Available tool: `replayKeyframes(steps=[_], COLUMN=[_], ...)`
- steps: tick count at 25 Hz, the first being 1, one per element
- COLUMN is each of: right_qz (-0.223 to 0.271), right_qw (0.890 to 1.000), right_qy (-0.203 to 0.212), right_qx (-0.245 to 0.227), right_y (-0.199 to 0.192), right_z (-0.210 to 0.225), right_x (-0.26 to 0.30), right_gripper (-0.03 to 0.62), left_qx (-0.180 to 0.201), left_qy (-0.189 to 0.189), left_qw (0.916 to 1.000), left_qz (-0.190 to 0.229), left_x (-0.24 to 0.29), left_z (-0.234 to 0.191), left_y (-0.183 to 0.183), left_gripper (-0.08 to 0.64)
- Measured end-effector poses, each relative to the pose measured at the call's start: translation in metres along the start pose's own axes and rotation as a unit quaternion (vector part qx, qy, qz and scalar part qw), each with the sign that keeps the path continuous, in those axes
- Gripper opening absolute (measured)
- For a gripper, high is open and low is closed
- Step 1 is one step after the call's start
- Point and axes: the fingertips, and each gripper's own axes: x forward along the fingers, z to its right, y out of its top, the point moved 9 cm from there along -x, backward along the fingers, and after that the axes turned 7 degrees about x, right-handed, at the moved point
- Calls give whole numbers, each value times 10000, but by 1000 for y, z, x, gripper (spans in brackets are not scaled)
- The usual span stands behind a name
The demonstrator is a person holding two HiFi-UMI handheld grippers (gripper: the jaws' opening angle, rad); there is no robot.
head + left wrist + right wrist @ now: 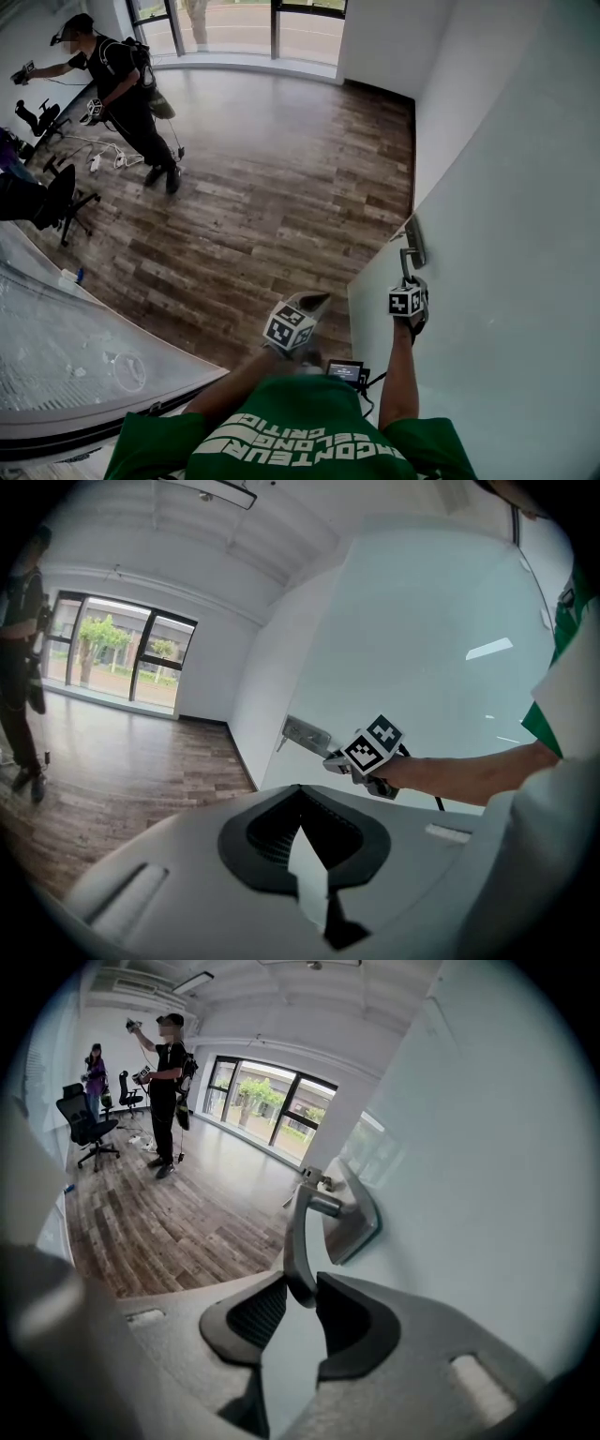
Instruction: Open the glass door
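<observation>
green shirt [309, 436]: nearest the head camera, on the person holding both grippers, behind both pairs of jaws.
small screen [345, 371]: at the chest, between the two forearms.
left gripper [302, 829]: held out low over the floor, well left of the door's edge; jaws together at the tips, nothing between them.
right gripper [302, 1290]: tilted down against the door; jaws clamped on the free end of the door handle's lever.
door handle [302, 1241]: grey metal lever that runs from its plate down into the right jaws, one pad on each side of it.
handle plate [356, 1218]: fixed to the glass just beyond the right jaws, close to the door's edge.
glass door [469, 1194]: frosted pale green pane that fills the space right of and beyond the right jaws; its free edge stands just left of them, with floor showing past it.
wood floor [272, 187]: dark planks, ahead of the left jaws and left of the right jaws.
other person [122, 89]: far beyond both jaws, in dark clothes, standing with arms raised.
second person [96, 1072]: further left, in a purple top, beside the chairs.
office chair [61, 202]: black, far left of the left jaws.
windows [244, 28]: along the far wall, straight ahead of the jaws.
</observation>
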Motion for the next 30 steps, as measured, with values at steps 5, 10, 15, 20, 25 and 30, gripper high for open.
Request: replayKeyframes(steps=[5,10,15,20,25,30], right_qz=[-78,-117,-193,-277,-333,-381], right_qw=[9999,9996,9990,9982,9972,9959], right_qy=[-141,-242,-336,-432,-547,-655], right_qx=[33,132,237,304,381,485], right_y=[1,-1,-2,-5,-10,-13], right_z=[16,29,43,53,62,72], right_x=[9,15,26,39,45,50], right_gripper=[89,87,86,84,81,74], left_qx=[53,93,130,133,164,216], left_qy=[-128,-224,-312,-380,-481,-561], left_qw=[9999,9997,9994,9991,9986,9980], left_qz=[-41,-47,-74,-140,-165,-201], left_x=[15,29,46,64,80,93], left_z=[1,1,-1,-3,1,3], left_y=[8,12,18,18,18,22], left_gripper=[17,17,17,17,17,17])
